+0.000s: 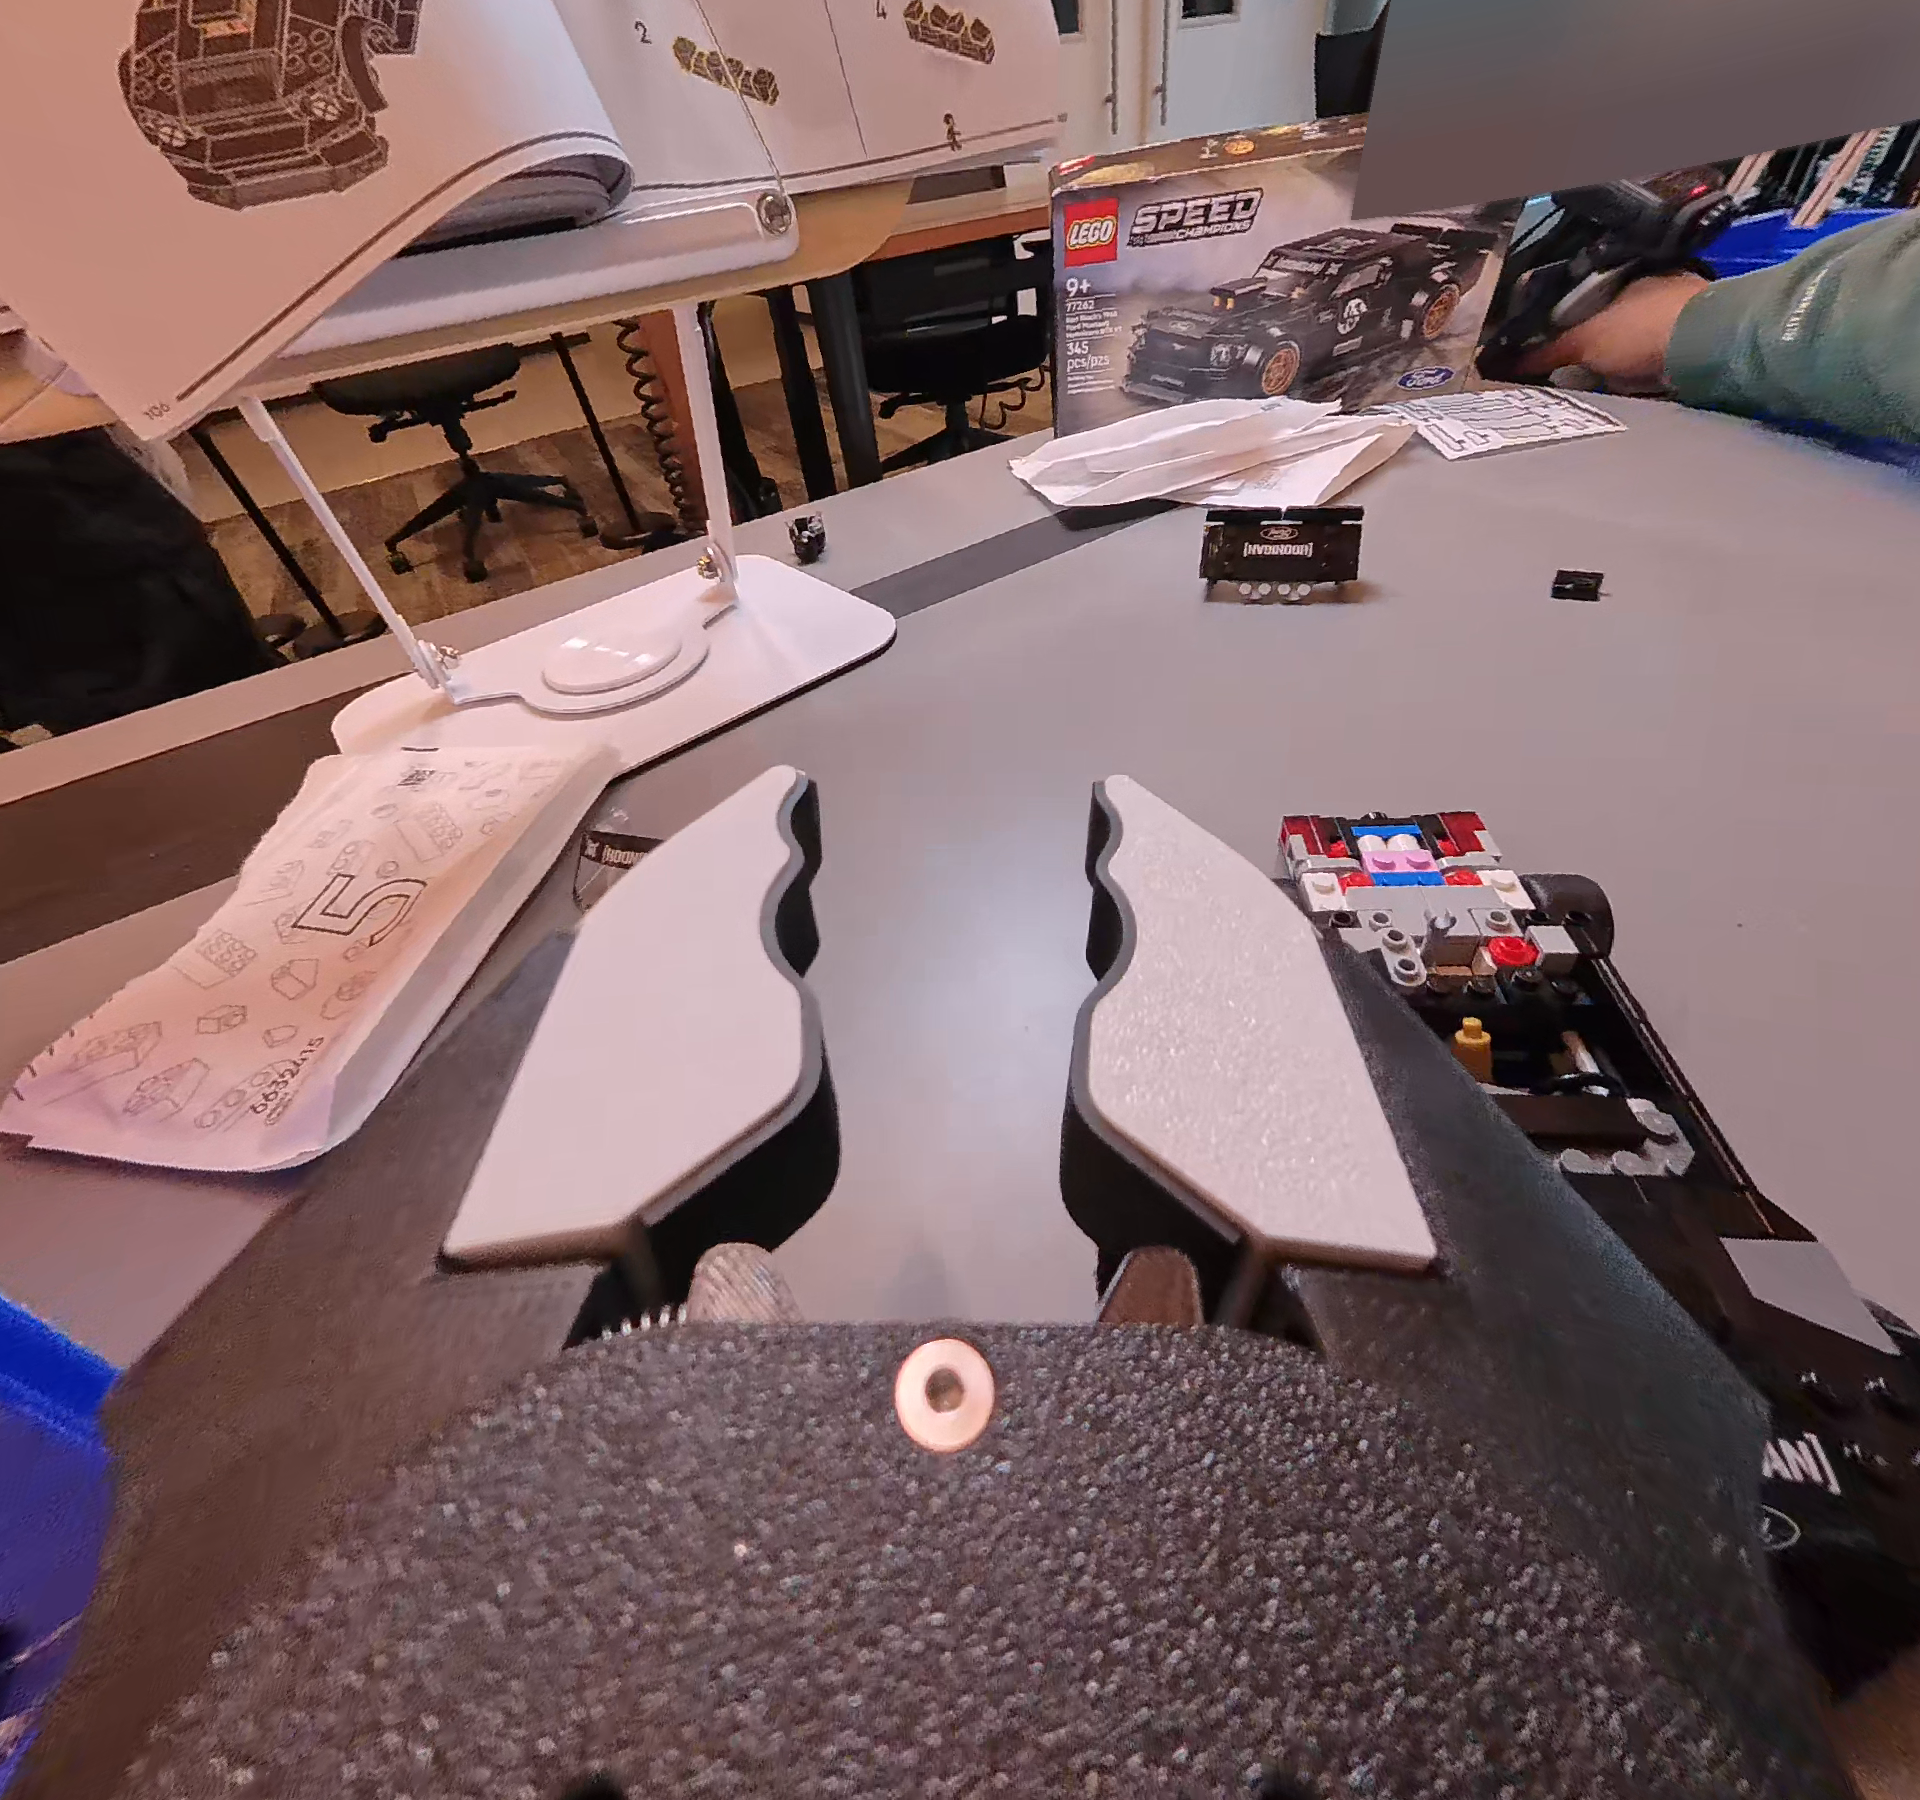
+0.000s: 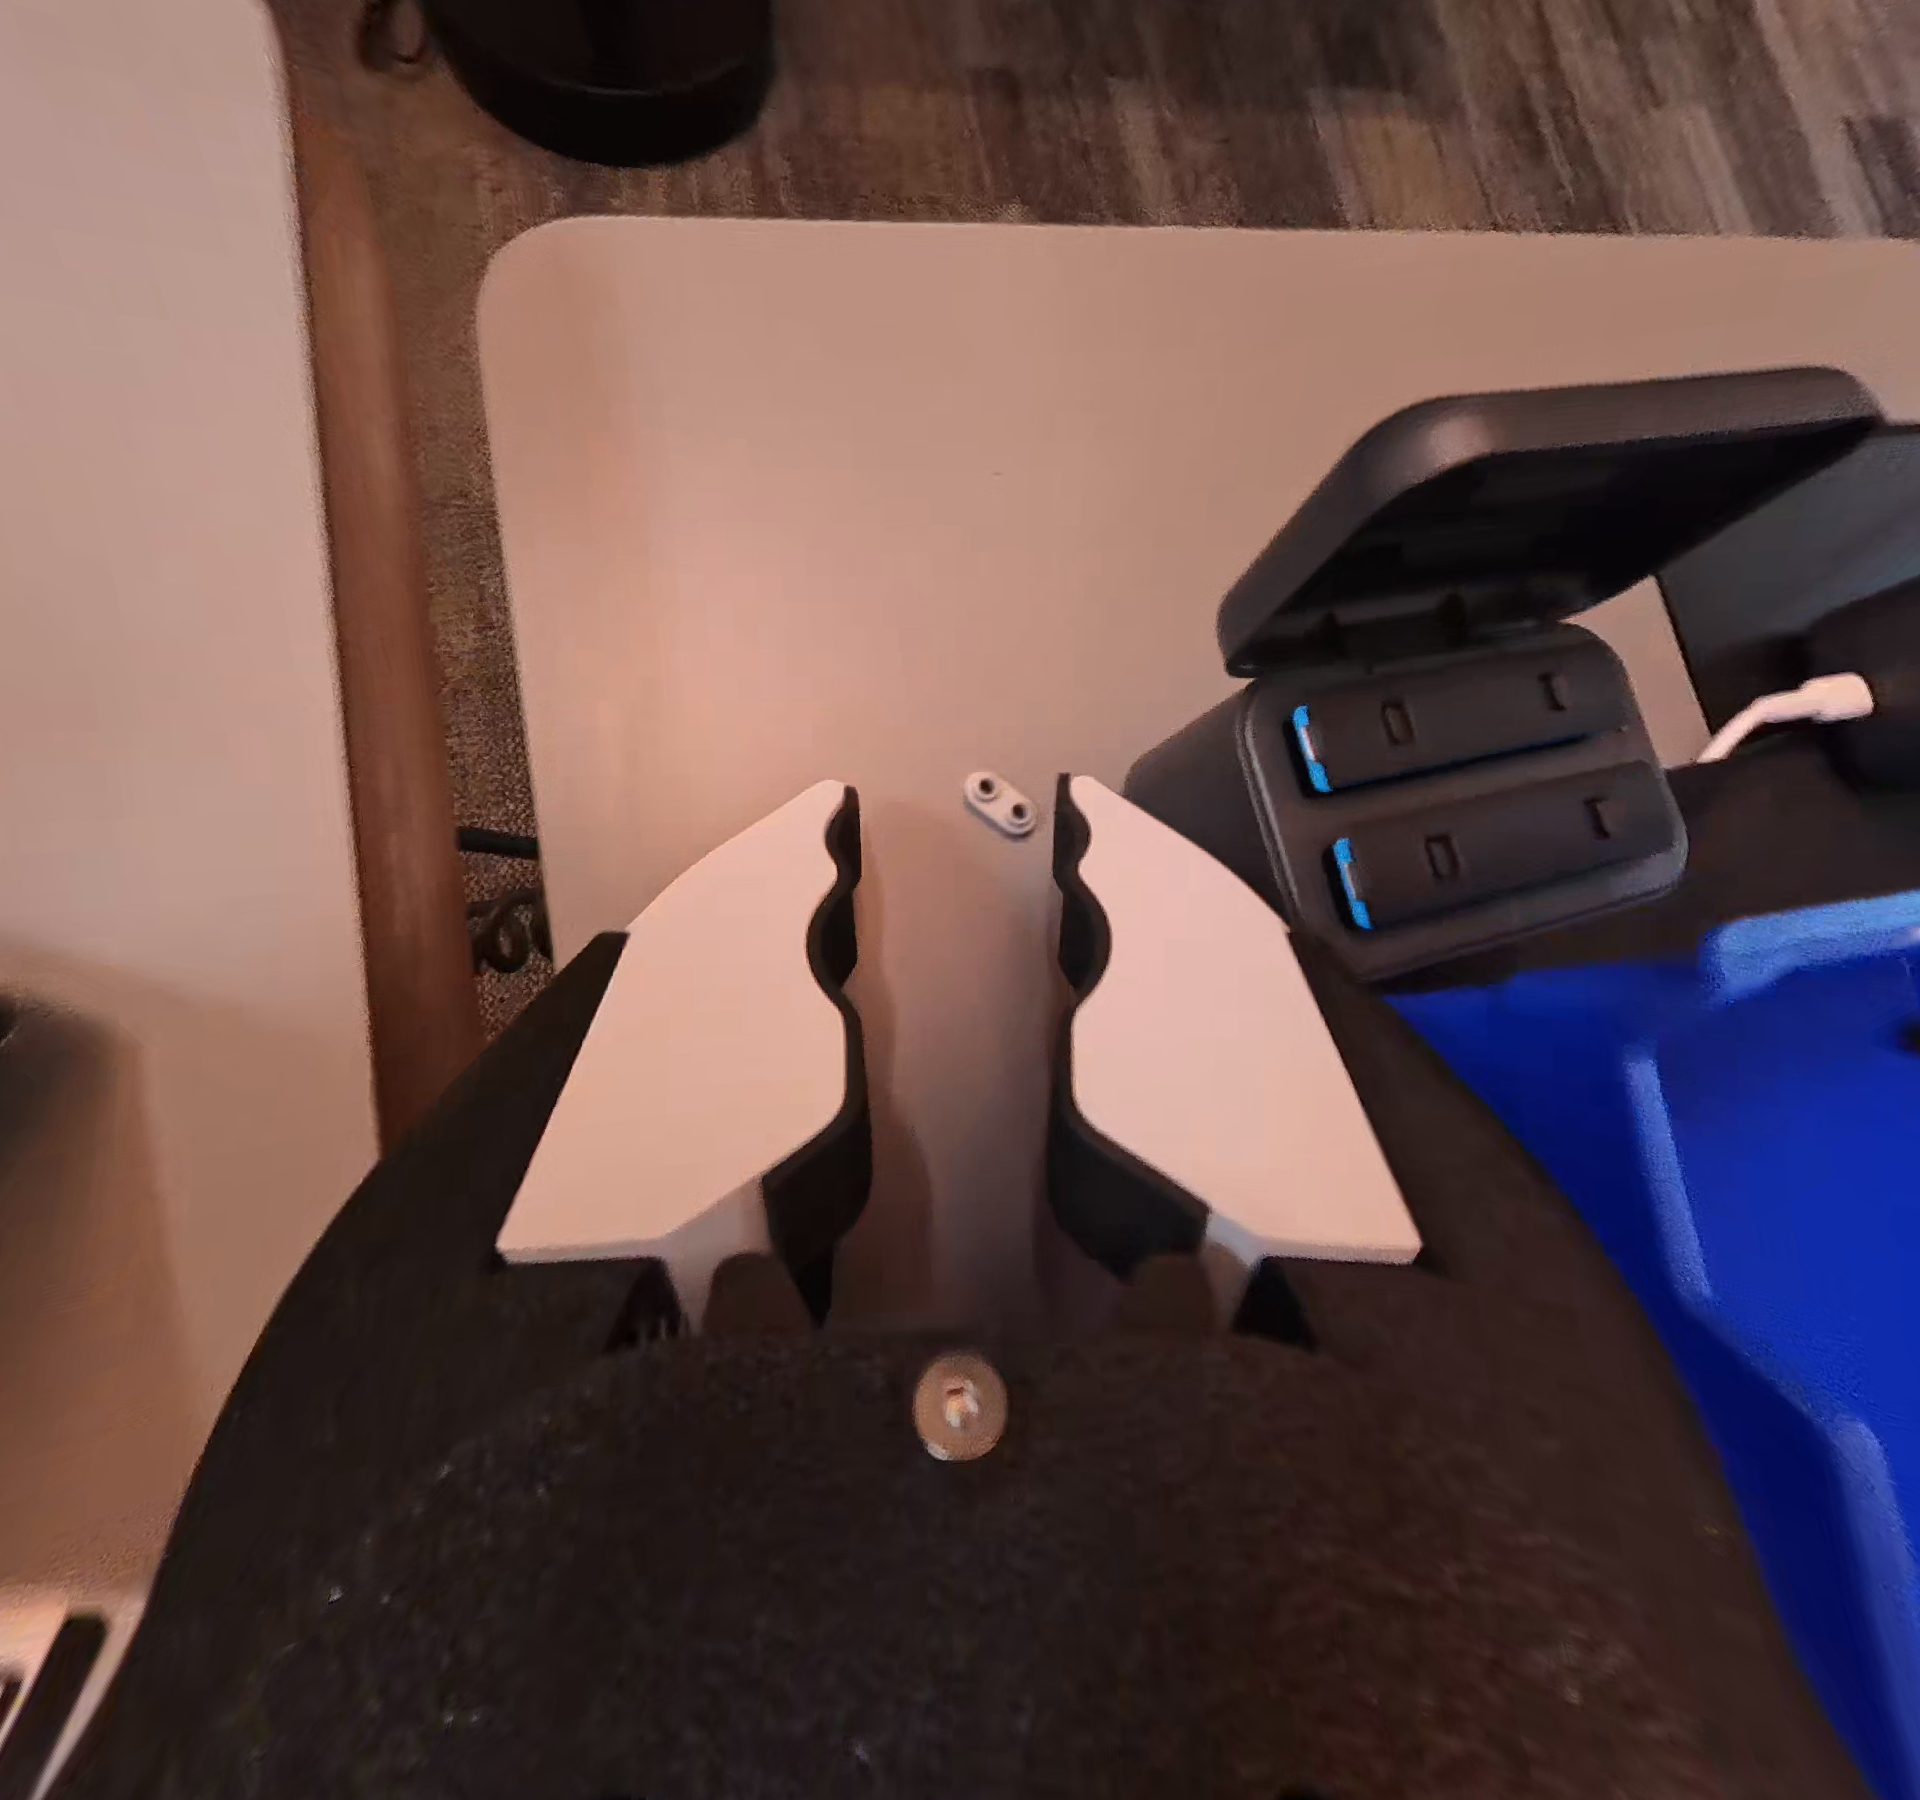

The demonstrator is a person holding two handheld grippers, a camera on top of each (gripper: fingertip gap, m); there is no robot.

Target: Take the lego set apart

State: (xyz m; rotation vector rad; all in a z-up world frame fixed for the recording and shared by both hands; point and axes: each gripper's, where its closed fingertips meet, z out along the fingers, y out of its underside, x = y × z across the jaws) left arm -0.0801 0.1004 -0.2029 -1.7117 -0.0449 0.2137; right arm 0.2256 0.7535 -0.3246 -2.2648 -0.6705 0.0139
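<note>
In the left wrist view my left gripper [image 1: 948, 805] is open and empty above the grey table [image 1: 1143, 690]. The partly stripped lego car [image 1: 1455, 929], black with grey, red, blue and pink bricks showing, lies just right of its right finger, partly hidden by it. A detached black panel piece [image 1: 1280, 553] and a small black brick [image 1: 1577, 584] lie farther back. In the right wrist view my right gripper [image 2: 956, 800] is open and empty over a beige table [image 2: 831, 503]. A small grey two-hole lego piece [image 2: 1001, 802] lies between its fingertips, close to the right one.
A white stand [image 1: 623, 649] holds the open instruction booklet [image 1: 520, 36] at the left. A numbered paper bag [image 1: 301, 950], the set's box [image 1: 1268, 285] and white papers [image 1: 1195, 451] lie around. A person's sleeve [image 1: 1808, 337] shows far right. A black battery case [image 2: 1455, 794] and blue bin [image 2: 1714, 1179] sit right. My hands' fingertips stand some 75 cm from each other. About 6 cm separates my right fingertips from the black battery case [image 2: 1455, 794].
</note>
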